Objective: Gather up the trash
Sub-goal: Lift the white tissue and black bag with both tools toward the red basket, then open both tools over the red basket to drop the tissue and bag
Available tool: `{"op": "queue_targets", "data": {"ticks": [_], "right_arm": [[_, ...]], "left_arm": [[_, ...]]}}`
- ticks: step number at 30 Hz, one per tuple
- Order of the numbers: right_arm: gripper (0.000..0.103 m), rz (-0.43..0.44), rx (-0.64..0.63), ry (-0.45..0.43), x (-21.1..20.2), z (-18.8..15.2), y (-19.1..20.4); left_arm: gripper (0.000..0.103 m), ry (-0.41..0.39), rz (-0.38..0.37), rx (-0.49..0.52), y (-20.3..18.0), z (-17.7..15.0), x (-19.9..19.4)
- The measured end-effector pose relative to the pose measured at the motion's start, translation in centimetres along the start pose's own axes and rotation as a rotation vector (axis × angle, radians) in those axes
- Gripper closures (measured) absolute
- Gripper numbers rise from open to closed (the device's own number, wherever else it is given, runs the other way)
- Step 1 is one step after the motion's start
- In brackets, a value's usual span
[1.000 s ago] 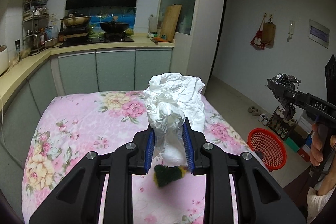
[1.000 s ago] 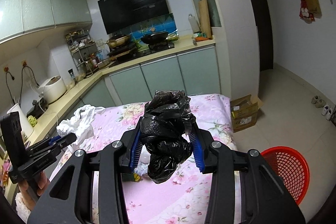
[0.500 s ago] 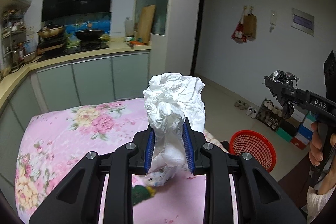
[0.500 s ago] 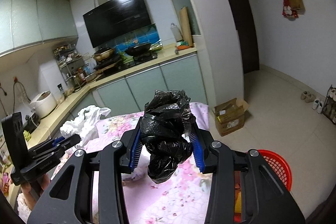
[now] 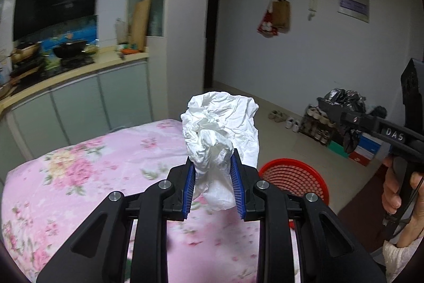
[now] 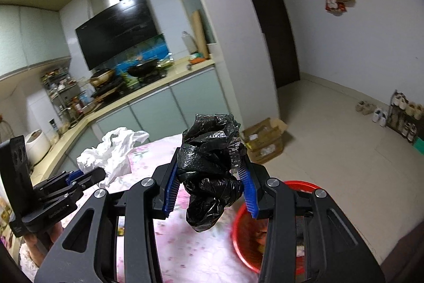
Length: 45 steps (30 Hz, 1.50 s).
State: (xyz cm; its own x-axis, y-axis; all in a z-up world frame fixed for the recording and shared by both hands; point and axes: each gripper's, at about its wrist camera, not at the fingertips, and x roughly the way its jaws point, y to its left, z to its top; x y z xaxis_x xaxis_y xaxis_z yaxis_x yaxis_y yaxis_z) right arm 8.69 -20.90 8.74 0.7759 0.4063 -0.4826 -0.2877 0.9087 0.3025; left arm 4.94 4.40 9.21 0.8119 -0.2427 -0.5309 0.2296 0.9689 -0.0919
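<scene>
"DAS" reads on the right tongs (image 5: 338, 114) arm. Since a second ago both views have swung from the stove toward the red basket (image 5: 294, 178) off the counter's (image 5: 79, 177) right edge. Left tongs (image 5: 212, 183) clench crumpled white paper (image 5: 221, 129); right tongs clench a scrunched black plastic bag (image 6: 209, 171), above the counter's right edge.

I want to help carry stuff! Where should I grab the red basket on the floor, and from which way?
Best guess: grab the red basket by its top rim, reaching down from above. It stands upright on the floor, its open mouth facing up, and its mesh wall looks too wide and round to pinch. No handle shows.
</scene>
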Motion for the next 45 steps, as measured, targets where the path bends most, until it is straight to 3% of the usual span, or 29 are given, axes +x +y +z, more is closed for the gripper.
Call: {"op": "queue_targets", "data": {"ticks": [8, 17, 26, 27, 29, 30, 31, 38, 45], "right_arm": [[0.063, -0.096, 0.079, 0.032, 0.5, -1.5, -4.0], [0.063, -0.181, 0.157, 0.098, 2.6, -3.4, -7.9], [0.061, -0.238, 0.257, 0.194, 5.5, -5.9, -11.0], [0.058, -0.241, 0.272, 0.207, 5.7, -6.1, -11.3], [0.038, -0.237, 0.311, 0.222, 6.1, -6.5, -11.9], [0.034, -0.23, 0.338, 0.223, 6.1, -6.6, -12.3], [0.033, -0.222, 0.357, 0.222, 6.0, -6.8, -12.6], [0.033, -0.206, 0.36, 0.228, 5.6, -7.0, -12.4], [0.033, -0.196, 0.301, 0.183, 4.2, -6.3, -10.5]], "left_arm": [[0.079, 0.087, -0.116, 0.068, -5.3, -0.1, 5.7], [0.079, 0.281, -0.243, 0.103, -9.7, -3.2, 13.4], [0.077, 0.413, -0.266, 0.137, -12.0, -5.6, 18.4], [0.073, 0.421, -0.271, 0.142, -12.2, -5.7, 18.7], [0.054, 0.429, -0.272, 0.151, -12.4, -5.7, 19.0], [0.037, 0.426, -0.268, 0.154, -12.4, -5.6, 19.0], [0.028, 0.417, -0.261, 0.152, -12.4, -5.5, 18.8], [0.025, 0.414, -0.226, 0.096, -10.5, -5.6, 18.1], [0.021, 0.354, -0.195, 0.066, -8.6, -5.7, 14.7]]}}
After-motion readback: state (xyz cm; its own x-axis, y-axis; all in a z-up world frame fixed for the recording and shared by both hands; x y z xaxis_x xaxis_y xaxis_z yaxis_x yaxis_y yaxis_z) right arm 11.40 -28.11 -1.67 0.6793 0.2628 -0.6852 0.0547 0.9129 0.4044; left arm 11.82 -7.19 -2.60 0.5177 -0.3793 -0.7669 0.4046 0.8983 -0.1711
